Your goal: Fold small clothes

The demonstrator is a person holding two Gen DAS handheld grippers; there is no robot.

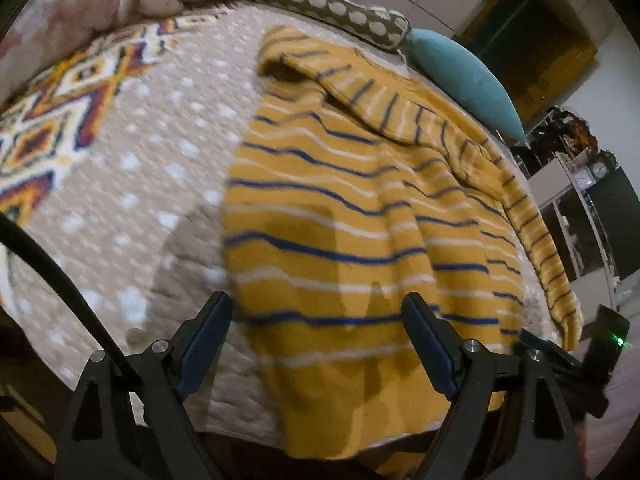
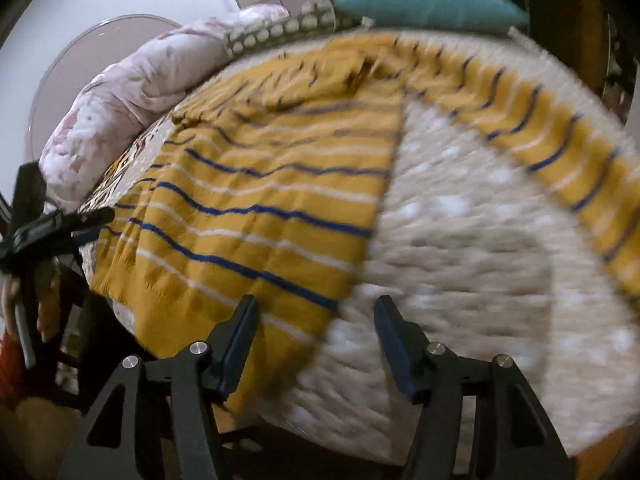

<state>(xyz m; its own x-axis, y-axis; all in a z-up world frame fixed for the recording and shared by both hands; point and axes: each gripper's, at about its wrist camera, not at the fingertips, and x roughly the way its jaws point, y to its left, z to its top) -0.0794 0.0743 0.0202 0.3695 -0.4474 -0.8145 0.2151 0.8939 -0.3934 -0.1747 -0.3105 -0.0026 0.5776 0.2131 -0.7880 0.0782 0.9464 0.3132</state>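
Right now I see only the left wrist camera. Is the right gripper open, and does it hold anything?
Observer: The right gripper is open, with nothing between its jaws.
Operator: Over what does it stand?
Observer: Over the side edge of the yellow sweater. One jaw is above the cloth, the other above the dotted blanket.
Operator: How does the sleeve on that side lie?
Observer: The sleeve is spread away from the body, and a wedge of bare blanket shows between them.
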